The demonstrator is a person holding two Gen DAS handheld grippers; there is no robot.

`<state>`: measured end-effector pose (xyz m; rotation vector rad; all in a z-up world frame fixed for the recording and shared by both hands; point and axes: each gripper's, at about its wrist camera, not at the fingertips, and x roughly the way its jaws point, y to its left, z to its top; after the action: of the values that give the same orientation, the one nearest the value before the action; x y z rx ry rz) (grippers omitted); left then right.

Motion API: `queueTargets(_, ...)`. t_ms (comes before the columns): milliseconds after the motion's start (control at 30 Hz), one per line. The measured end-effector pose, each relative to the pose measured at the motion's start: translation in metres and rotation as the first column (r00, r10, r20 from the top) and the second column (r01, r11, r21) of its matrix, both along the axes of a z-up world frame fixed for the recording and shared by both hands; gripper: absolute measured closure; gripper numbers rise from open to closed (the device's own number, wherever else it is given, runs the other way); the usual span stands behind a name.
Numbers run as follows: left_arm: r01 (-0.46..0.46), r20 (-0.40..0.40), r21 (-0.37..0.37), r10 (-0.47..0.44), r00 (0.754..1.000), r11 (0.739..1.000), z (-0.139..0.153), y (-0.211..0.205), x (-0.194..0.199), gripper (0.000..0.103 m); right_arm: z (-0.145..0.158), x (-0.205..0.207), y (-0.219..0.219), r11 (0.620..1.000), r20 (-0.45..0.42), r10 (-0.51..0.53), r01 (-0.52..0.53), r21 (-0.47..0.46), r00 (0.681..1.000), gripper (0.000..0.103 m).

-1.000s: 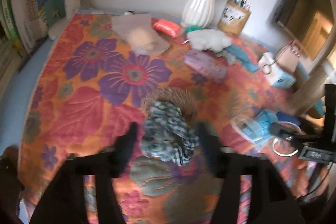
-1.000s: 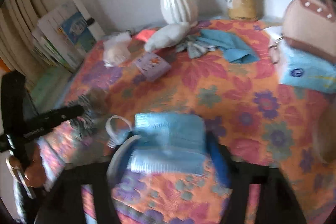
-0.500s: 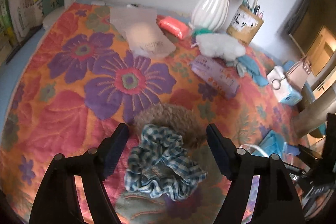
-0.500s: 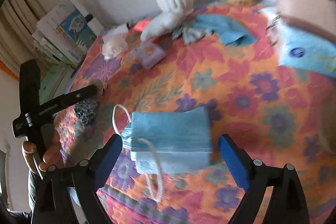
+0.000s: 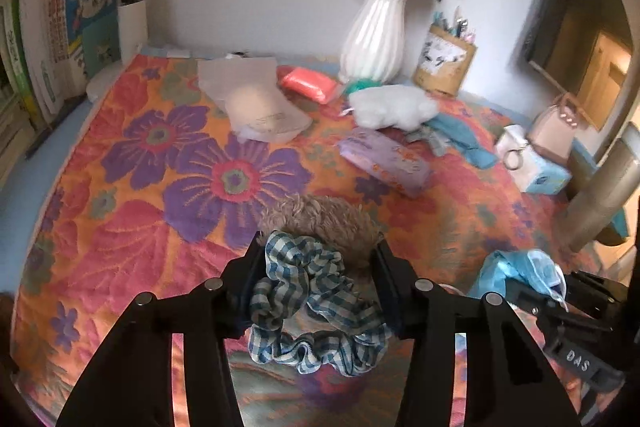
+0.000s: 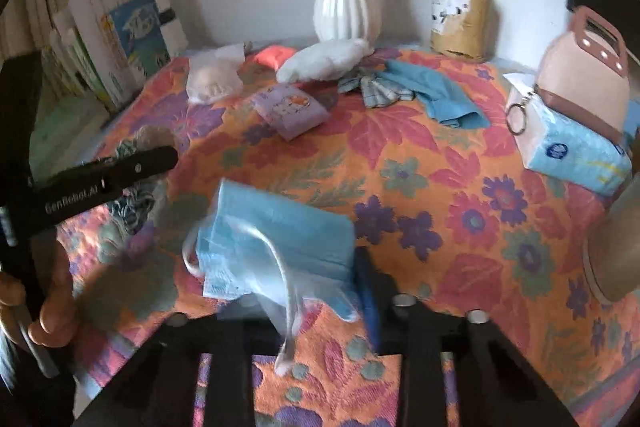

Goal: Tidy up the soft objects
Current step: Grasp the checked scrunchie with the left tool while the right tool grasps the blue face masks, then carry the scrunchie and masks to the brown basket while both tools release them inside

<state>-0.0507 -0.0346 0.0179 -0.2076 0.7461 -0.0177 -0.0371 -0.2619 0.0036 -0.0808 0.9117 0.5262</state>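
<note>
Scrunchie (image 5: 316,301) in closing left claw (image 5: 318,281); right claw (image 6: 296,283) closing on mask (image 6: 276,239), near tablecloth (image 6: 460,187) edge.

My table wears an orange floral cloth (image 5: 132,227) with big purple blooms. Upper centre of the left view I see a white ribbed vase (image 5: 378,35), with a pen holder (image 5: 444,65) at its right. Below them lie a clear plastic pouch (image 5: 256,103), an orange-red packet (image 5: 306,83), a white plush (image 5: 390,111), a teal cloth (image 5: 464,139) and a lilac tissue pack (image 5: 384,161). At right sits a blue tissue box (image 5: 536,167). Lower centre, a checked scrunchie (image 5: 312,307) rests against a brown furry scrunchie (image 5: 320,217). Lower middle of the right view, blue face masks (image 6: 276,243) lie crumpled on the cloth.
</note>
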Motion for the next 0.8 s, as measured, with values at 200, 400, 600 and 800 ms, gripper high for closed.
queueTargets(200,0.089,0.054,-0.018,-0.088,0.995,0.996,0.02,-0.031,-0.013,0.057,0.028,-0.014,-0.03,0.997,0.063,-0.072,0.07,0.03,0.995,0.081)
queueTargets(400,0.185,0.114,-0.039,-0.18,0.977,0.982,0.045,-0.076,-0.023,0.057,0.056,-0.032,-0.082,0.988,0.094,-0.143,0.137,0.069,0.985,0.081)
queueTargets(600,0.285,0.139,-0.018,-0.28,0.95,0.958,0.062,-0.129,-0.031,0.057,0.074,-0.049,-0.143,0.972,0.111,-0.231,0.224,0.073,0.967,0.081)
queueTargets(800,0.4,0.134,-0.014,-0.395,0.909,0.916,0.074,-0.189,-0.041,0.056,0.079,-0.056,-0.211,0.939,0.09,-0.341,0.334,0.086,0.936,0.081)
